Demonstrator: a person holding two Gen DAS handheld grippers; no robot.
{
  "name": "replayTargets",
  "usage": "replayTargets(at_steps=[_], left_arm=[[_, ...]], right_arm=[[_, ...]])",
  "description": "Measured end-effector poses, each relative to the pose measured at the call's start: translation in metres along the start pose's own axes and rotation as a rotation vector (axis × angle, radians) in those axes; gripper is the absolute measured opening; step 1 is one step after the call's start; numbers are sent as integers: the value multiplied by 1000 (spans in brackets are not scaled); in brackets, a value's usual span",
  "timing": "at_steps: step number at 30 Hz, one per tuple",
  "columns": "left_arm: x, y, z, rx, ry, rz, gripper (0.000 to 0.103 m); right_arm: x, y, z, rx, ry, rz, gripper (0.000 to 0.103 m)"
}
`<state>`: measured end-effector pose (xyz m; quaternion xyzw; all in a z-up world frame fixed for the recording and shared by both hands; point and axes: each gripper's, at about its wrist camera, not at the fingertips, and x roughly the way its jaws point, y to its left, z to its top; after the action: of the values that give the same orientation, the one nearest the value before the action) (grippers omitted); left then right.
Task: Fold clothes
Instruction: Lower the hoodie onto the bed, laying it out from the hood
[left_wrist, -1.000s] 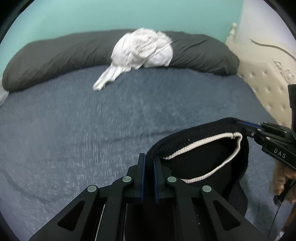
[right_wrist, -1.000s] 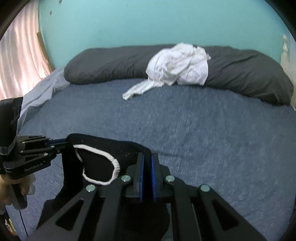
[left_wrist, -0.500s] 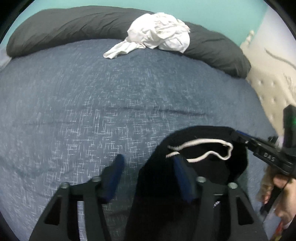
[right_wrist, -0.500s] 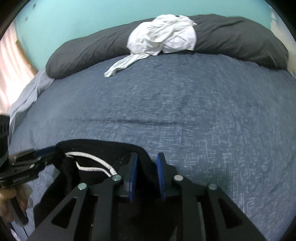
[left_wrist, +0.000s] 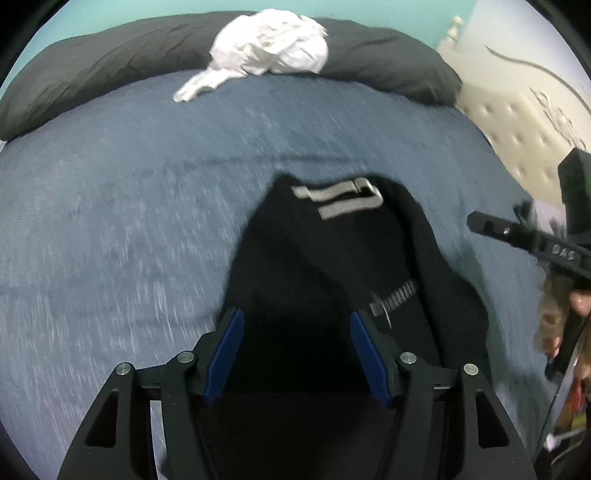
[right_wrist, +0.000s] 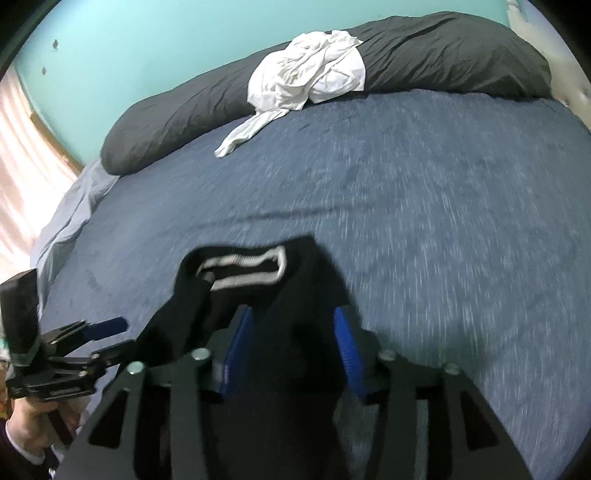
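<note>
Teal wall (left_wrist: 110, 14) behind, blue bedspread (left_wrist: 110, 221) filling the left wrist view, one long dark pillow (left_wrist: 388, 55) along the far edge. One crumpled white garment (left_wrist: 269, 51) heaped on that pillow, a sleeve trailing onto the spread. One black garment (left_wrist: 332, 266) with a pale drawstring (left_wrist: 343, 201) lying on the bed straight ahead of the left gripper (left_wrist: 297, 347), its near part running between the blue pads (left_wrist: 225, 350). Jaws opening, well apart, no pressing on the cloth. Cream tufted headboard (left_wrist: 517, 122) at right, seen here only, plus the right gripper (left_wrist: 476, 221) poking in beside the black garment.

Over to the right wrist view: same wall (right_wrist: 147, 48), bedspread (right_wrist: 443, 203), pillow (right_wrist: 443, 55), white garment (right_wrist: 306, 74). Black garment (right_wrist: 280, 291) bunched just ahead, blurred, its cloth between the pads (right_wrist: 345, 350) of the right gripper (right_wrist: 291, 350); jaws opening, not clamped. Only here: pink curtain (right_wrist: 22, 166), pale blue sheet (right_wrist: 70, 206), and the left gripper (right_wrist: 114, 336) at the garment's left edge, held by a hand (right_wrist: 29, 421).
</note>
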<state>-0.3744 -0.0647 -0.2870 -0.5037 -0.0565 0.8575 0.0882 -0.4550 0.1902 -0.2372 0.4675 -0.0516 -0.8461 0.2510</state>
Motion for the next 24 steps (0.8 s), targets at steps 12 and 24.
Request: replayTargets(at_steps=[12,24], left_arm=[[-45,-23,-89,51,65,50,85],[-66,-46,-155,127,146,71,85]], right_arm=[[-59,26,-99,-42,103,1,51],[-82,58,-167,-149,234,-13,52]])
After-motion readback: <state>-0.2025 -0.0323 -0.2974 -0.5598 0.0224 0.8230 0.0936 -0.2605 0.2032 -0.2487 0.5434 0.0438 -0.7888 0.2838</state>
